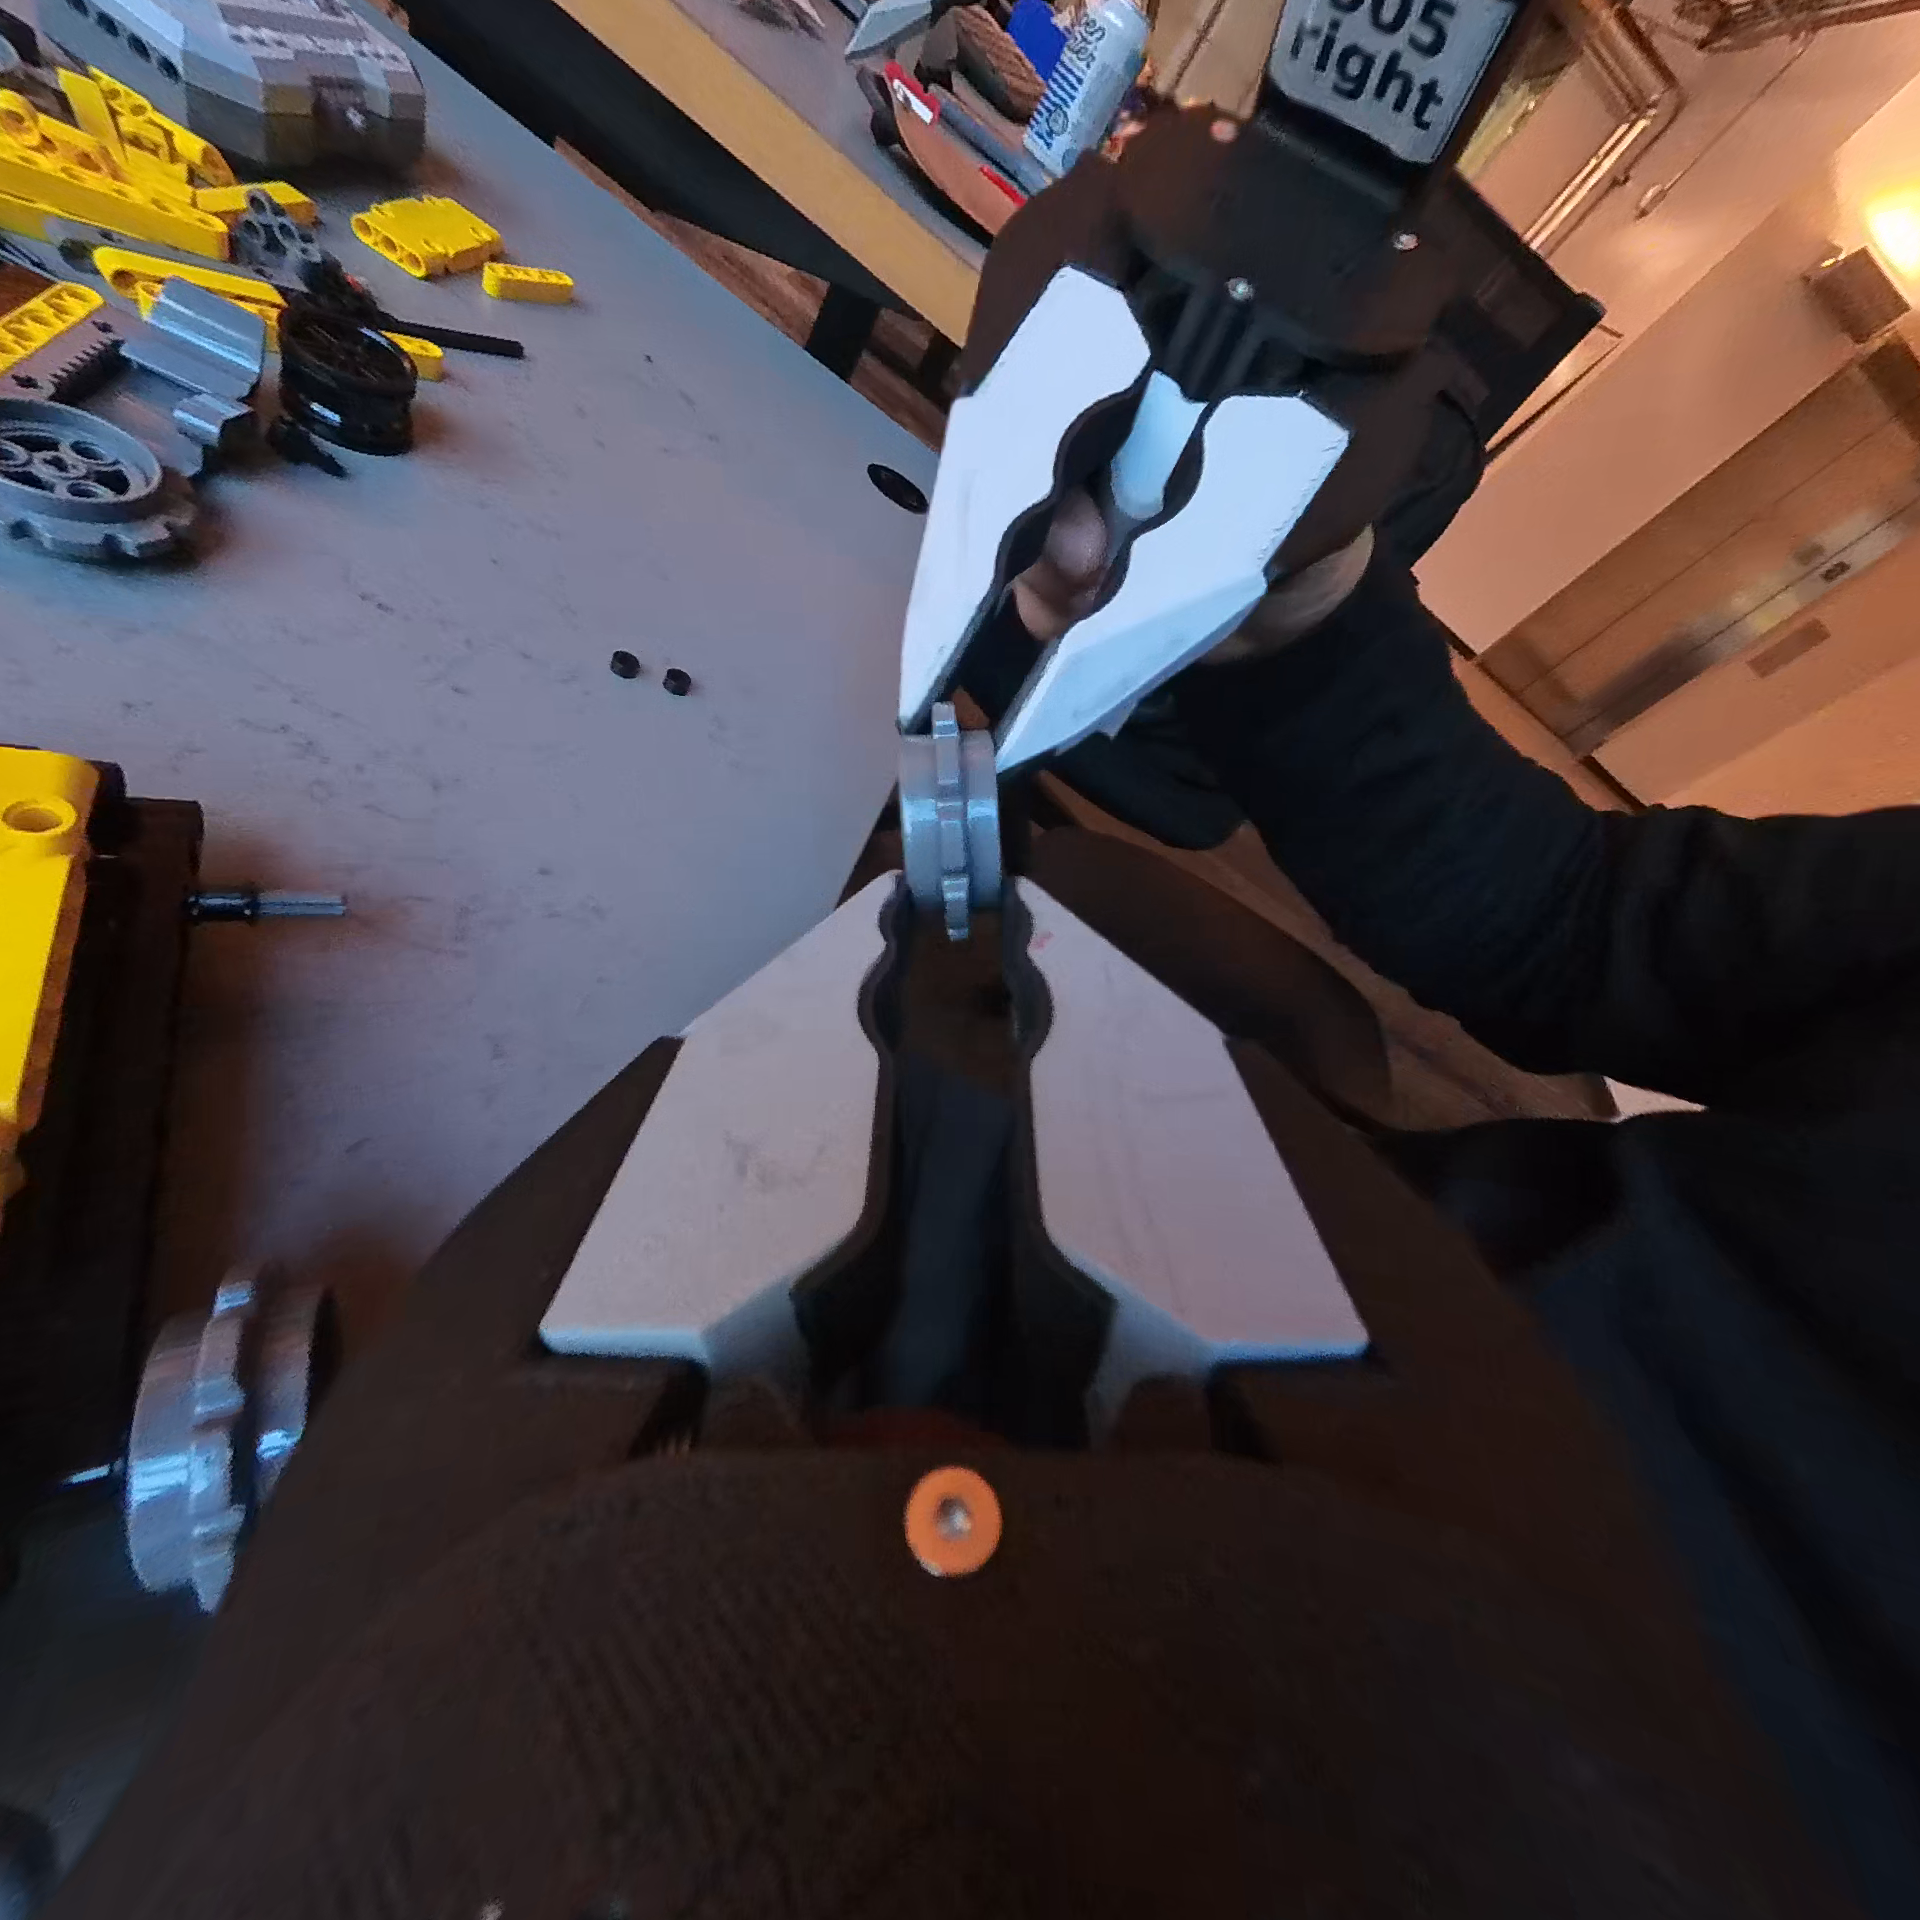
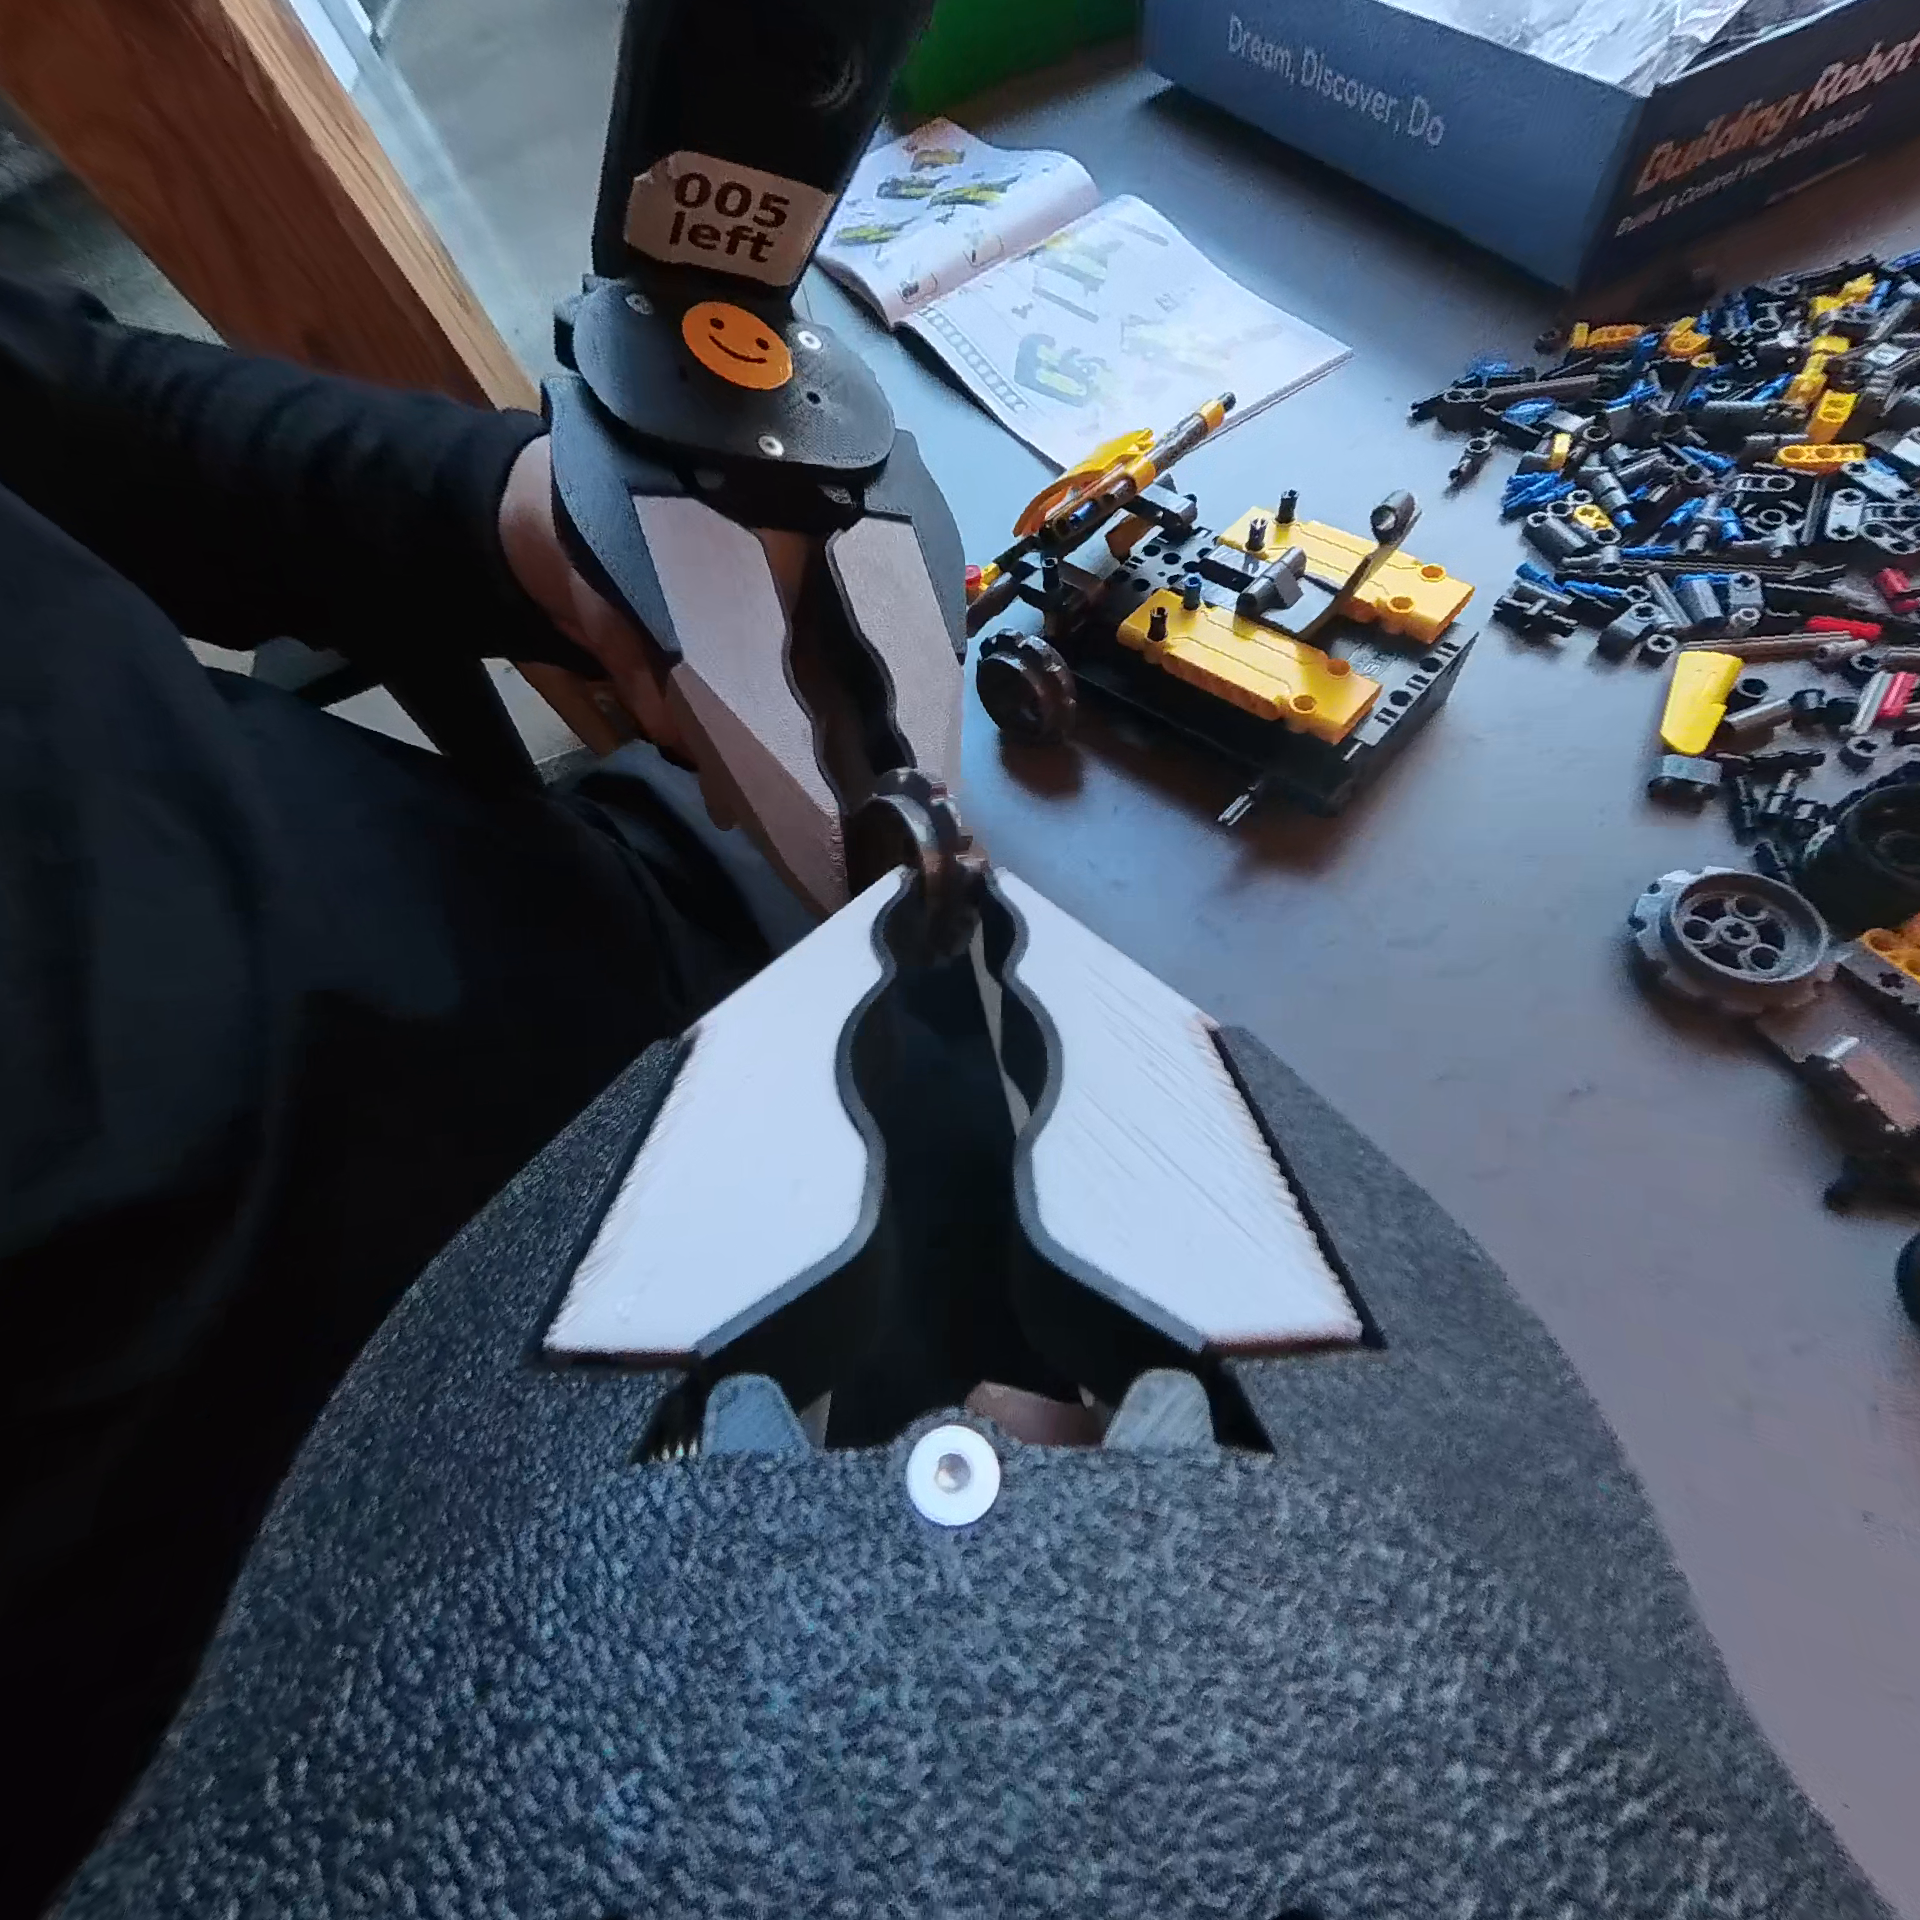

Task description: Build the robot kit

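Observation:
A small grey toothed wheel (image 1: 951, 821) hangs in the air over the edge of the grey table (image 1: 499, 644), pinched from two sides. My left gripper (image 1: 953, 902) is shut on its lower rim. My right gripper (image 1: 951, 743) comes in from above and is shut on its upper rim. In the right wrist view the same wheel (image 2: 920, 847) looks dark. There my right gripper (image 2: 938, 891) holds it from below and my left gripper (image 2: 883, 816) reaches down to it. A hand in a black sleeve holds each gripper.
On the table stand a part-built yellow and black vehicle (image 2: 1226, 623), an open instruction booklet (image 2: 1070, 301), a blue box (image 2: 1507, 135) and a pile of loose parts (image 2: 1714, 499). A grey wheel (image 1: 78, 478), black tyres (image 1: 348, 379) and yellow beams (image 1: 426, 234) lie far left. Less than 4 cm separates the two grippers' tips.

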Action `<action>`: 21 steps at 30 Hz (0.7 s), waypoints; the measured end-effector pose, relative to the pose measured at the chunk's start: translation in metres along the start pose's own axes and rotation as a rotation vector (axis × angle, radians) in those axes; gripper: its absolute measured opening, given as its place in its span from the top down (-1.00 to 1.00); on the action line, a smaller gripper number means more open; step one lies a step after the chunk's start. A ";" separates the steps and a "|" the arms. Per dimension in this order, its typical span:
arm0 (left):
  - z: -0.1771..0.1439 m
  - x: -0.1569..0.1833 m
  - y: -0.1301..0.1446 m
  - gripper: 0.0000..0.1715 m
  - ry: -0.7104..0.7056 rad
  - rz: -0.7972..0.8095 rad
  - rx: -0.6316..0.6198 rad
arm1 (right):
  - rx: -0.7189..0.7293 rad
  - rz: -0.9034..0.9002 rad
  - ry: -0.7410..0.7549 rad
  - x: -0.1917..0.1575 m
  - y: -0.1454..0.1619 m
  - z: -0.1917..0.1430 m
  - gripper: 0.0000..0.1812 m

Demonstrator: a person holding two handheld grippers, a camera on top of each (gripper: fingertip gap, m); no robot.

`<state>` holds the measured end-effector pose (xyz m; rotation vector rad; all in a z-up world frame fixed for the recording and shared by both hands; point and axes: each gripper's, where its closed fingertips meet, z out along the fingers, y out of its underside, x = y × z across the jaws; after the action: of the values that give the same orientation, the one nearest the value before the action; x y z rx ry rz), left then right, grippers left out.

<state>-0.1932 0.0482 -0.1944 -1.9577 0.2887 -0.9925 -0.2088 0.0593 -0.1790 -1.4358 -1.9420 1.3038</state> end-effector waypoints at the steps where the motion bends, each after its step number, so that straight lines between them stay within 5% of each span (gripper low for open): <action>1: 0.000 -0.001 0.000 0.85 -0.008 0.007 0.004 | -0.004 0.002 0.005 0.001 0.000 0.001 0.88; 9: -0.005 -0.015 0.007 0.74 -0.057 -0.019 -0.012 | -0.069 0.050 0.065 0.011 0.012 0.009 0.88; 21: -0.011 -0.023 0.010 0.85 -0.135 0.093 -0.021 | -0.037 0.046 0.034 0.008 0.015 0.018 0.85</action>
<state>-0.2143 0.0480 -0.2115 -2.0013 0.3121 -0.7970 -0.2177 0.0590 -0.2025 -1.5187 -1.9319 1.2611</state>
